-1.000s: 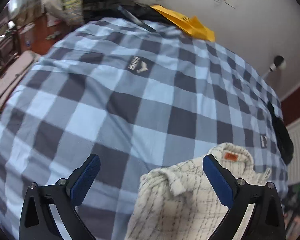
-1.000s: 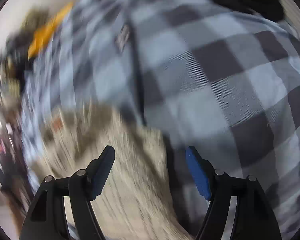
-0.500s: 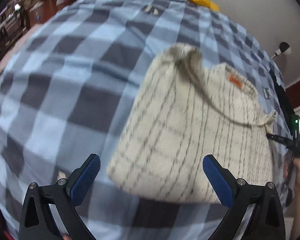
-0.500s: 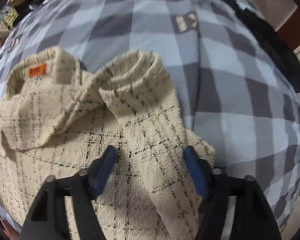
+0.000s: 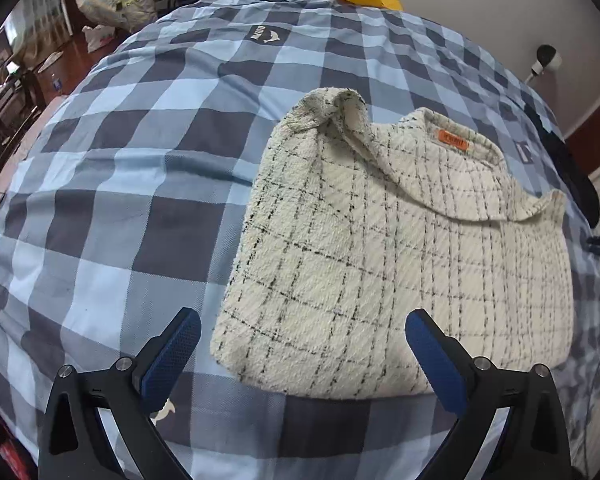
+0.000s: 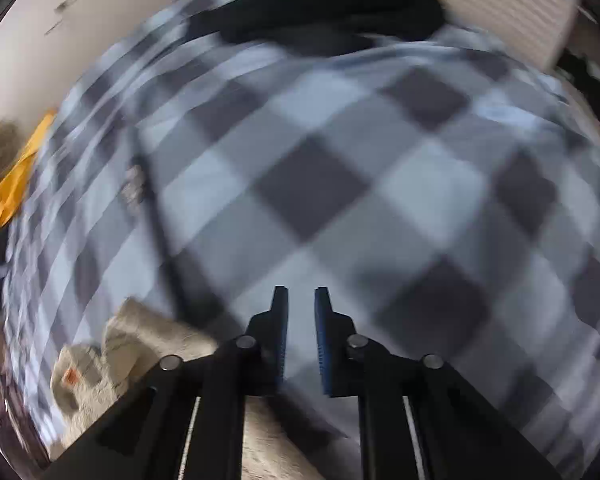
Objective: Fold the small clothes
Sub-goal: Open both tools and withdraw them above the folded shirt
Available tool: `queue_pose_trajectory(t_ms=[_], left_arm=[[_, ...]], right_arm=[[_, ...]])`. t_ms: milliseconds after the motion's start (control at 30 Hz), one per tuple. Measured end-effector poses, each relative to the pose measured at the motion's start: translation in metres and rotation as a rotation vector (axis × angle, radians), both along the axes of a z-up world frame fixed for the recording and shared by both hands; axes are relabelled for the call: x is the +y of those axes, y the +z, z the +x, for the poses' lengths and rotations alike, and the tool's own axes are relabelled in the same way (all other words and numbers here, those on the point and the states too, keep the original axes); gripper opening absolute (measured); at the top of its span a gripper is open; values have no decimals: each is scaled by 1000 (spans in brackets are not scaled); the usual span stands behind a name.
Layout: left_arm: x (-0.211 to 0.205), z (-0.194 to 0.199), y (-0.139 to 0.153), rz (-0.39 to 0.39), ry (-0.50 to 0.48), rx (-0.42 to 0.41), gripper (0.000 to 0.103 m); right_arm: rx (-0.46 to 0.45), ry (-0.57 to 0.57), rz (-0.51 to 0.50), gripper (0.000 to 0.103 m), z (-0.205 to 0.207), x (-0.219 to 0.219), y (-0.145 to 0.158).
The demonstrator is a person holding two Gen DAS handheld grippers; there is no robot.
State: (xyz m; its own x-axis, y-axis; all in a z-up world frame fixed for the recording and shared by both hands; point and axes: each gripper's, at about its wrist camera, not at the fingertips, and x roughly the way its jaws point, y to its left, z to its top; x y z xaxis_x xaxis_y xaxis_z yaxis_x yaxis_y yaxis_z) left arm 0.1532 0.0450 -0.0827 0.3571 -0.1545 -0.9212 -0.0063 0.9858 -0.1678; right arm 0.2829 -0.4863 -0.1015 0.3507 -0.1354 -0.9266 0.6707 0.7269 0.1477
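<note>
My left tongs (image 5: 302,354) hang spread over the top's (image 5: 396,248) near hem; my right tongs (image 6: 301,336) are closing on nothing, top to their left.

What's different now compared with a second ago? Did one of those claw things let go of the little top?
The right gripper straddled the cream checked top's folded sleeve half a second ago; now it has swung away over the checked bedspread, its jaws closing with nothing between them. The left gripper shifted so the whole top shows. It stays open, and the top stays flat.
</note>
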Motion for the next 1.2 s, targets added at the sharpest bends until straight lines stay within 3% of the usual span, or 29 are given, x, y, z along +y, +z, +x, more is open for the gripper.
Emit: queue_pose_trajectory(t_ms=[67, 200, 333, 400, 467, 500, 700, 800, 900, 967, 1033, 1133, 1200], left_arm=[[-2, 1, -1, -8, -4, 11, 103], [-5, 2, -4, -25, -8, 26, 103], [-10, -2, -6, 30, -35, 27, 103], [-12, -2, -6, 65, -50, 22, 103], [-13, -1, -6, 87, -66, 15, 103], [-14, 0, -5, 94, -73, 13, 103], [-19, 3, -1, 76, -91, 10, 103], [-24, 4, -2, 81, -104, 11, 103], [-29, 2, -3, 109, -122, -6, 103], [-32, 0, -1, 132, -131, -41, 103], [-37, -3, 2, 157, -153, -85, 103], [-54, -9, 8, 182, -228, -162, 103], [-71, -11, 11, 213, -302, -206, 103]], right_arm=[[29, 128, -50, 18, 4, 30, 7], [71, 364, -130, 42, 20, 107, -4], [187, 598, -328, 42, 41, 208, -41], [230, 731, -370, 41, 56, 250, -65], [238, 738, -447, 41, 74, 269, -74], [200, 719, -451, 41, 82, 270, -70], [-143, 472, -248, 42, 132, 219, -12], [-295, 319, -148, 43, 130, 179, 17], [-279, 333, 78, 43, 118, 165, 22], [-248, 363, 137, 43, 95, 183, 33], [-202, 378, 189, 43, 63, 215, 45], [-171, 392, 390, 44, -3, 237, 61], [-206, 417, 454, 55, -47, 250, 72]])
